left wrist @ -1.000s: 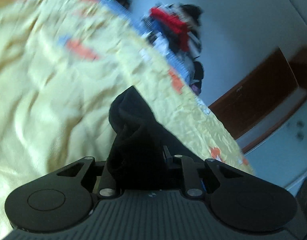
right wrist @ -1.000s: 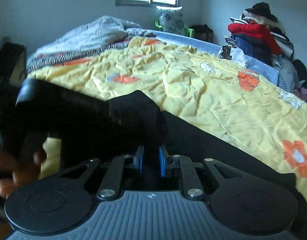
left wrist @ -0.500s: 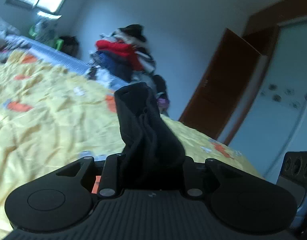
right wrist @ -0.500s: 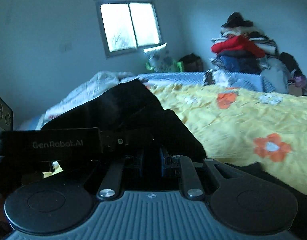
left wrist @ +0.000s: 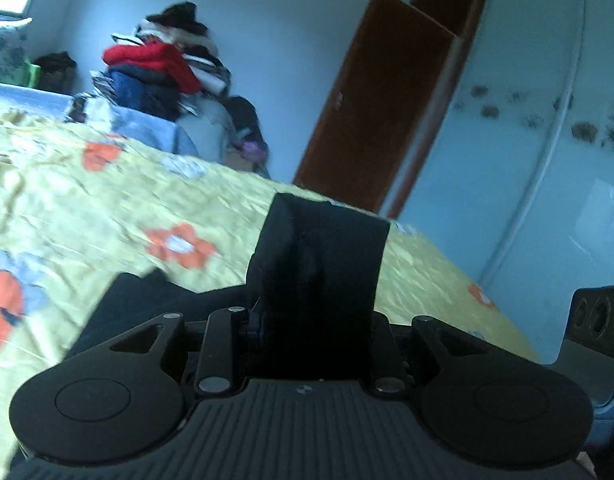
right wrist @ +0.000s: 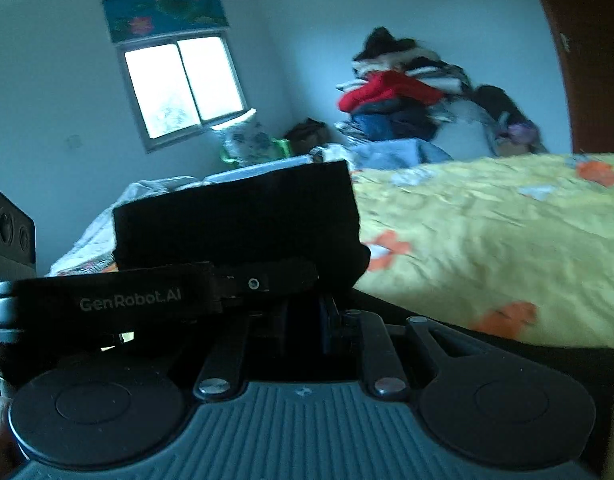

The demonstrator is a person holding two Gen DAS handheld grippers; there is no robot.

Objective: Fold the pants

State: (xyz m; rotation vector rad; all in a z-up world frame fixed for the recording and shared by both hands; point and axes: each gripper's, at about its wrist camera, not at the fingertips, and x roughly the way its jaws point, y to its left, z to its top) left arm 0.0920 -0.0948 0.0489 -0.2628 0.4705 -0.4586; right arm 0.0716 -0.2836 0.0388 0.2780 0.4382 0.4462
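Observation:
Black pants (left wrist: 323,256) stand up in a folded band from my left gripper (left wrist: 315,320); the cloth fills the gap between its jaws, which are opening slightly while still pinching it. More black cloth trails down to the left over the yellow flowered bedspread (left wrist: 87,200). In the right wrist view, my right gripper (right wrist: 307,312) is shut on the pants (right wrist: 235,220), with the blue pads (right wrist: 329,312) close together on the cloth. The left gripper's body (right wrist: 127,304) crosses just to its left, close beside it. Both hold the pants above the bedspread (right wrist: 487,232).
A pile of clothes (left wrist: 163,68) is stacked against the far wall beyond the bed. A brown door (left wrist: 371,100) and a pale wardrobe (left wrist: 527,140) stand to the right. A dark box with round holes (left wrist: 599,320) sits near the bed's corner. A window (right wrist: 183,88) lights the far wall.
Both grippers swung sideways and up together with the pants and rolled toward level. The views now face the clothes pile and door. The cloth stands higher off the bed.

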